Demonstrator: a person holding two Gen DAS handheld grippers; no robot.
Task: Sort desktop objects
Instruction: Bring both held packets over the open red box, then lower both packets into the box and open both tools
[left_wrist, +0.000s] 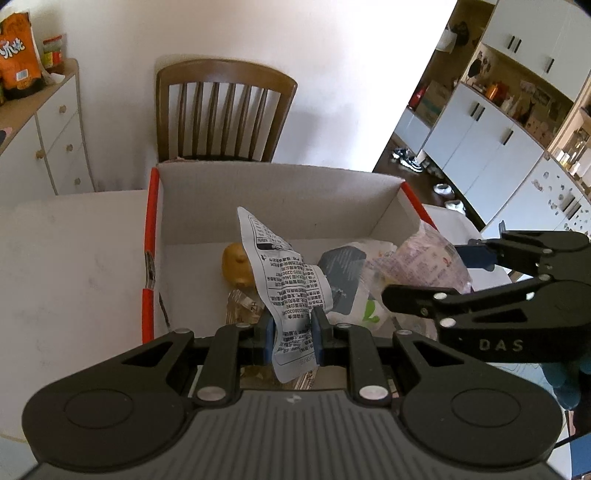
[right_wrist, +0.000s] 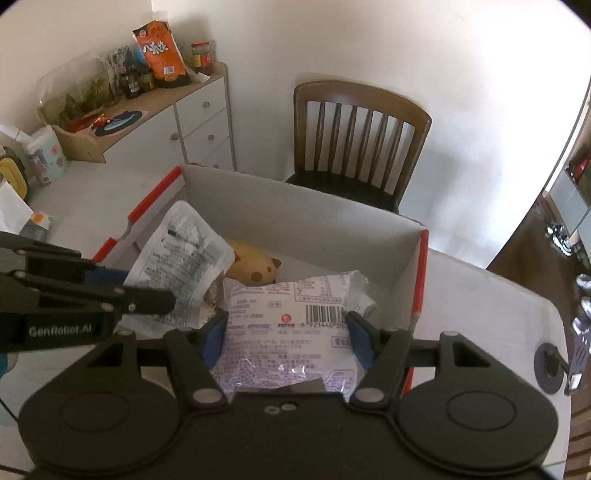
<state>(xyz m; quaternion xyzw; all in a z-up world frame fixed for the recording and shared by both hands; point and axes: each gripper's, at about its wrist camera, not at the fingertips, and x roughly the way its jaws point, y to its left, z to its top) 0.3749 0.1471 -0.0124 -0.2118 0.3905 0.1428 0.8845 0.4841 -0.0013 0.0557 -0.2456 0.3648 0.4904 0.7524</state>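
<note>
In the left wrist view a white table (left_wrist: 66, 258) carries an open box (left_wrist: 280, 195) with red edges. Behind the box stands a wooden chair (left_wrist: 225, 110) against a pale wall, with a white drawer cabinet (left_wrist: 55, 136) to the box's left and tall white cupboards (left_wrist: 491, 133) off to its right. The left tool (left_wrist: 293, 332) is clenched on a grey printed packet (left_wrist: 280, 280), held above the box. Inside the box lie a yellow toy (left_wrist: 236, 266) and other wrappers.

The right wrist view alone shows bottles and an orange snack bag (right_wrist: 160, 55) on the cabinet, left of the box. The right tool (right_wrist: 286, 332) grips a pale purple packet (right_wrist: 288, 325) over the box's near end, both pads pressing its sides.
</note>
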